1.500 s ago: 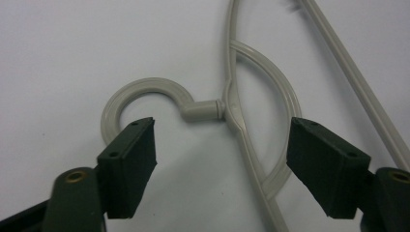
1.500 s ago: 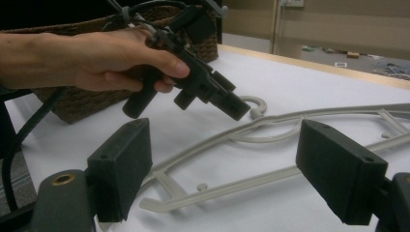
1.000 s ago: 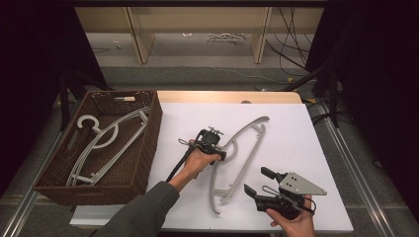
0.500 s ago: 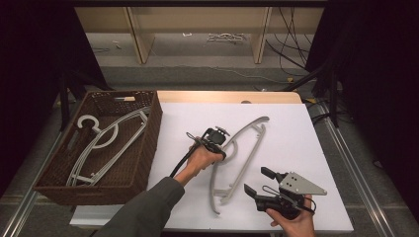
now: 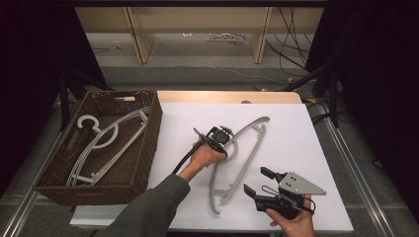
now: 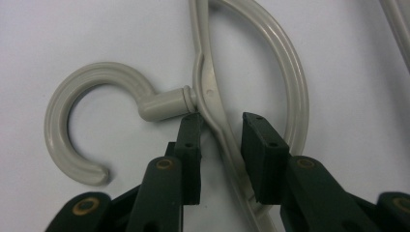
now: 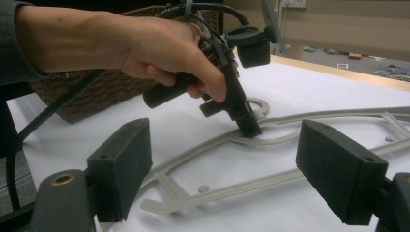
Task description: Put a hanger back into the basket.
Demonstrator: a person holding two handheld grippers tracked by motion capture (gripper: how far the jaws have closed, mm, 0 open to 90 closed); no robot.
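Straddling the grey plastic hanger mid-surface: left tongs, just closing, one pad touching beside the hook, other apart. Right tongs: spread wide, empty, near the front edge.

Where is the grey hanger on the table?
In the high view, the grey hanger lies mid-table on the white sheet, right of the wicker basket, under the left tool.

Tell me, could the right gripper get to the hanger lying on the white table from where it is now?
Probably yes. The right gripper hangs open just beside the grey hanger's lower bar with bare table between. The left gripper straddles the neck near the hook, well clear.
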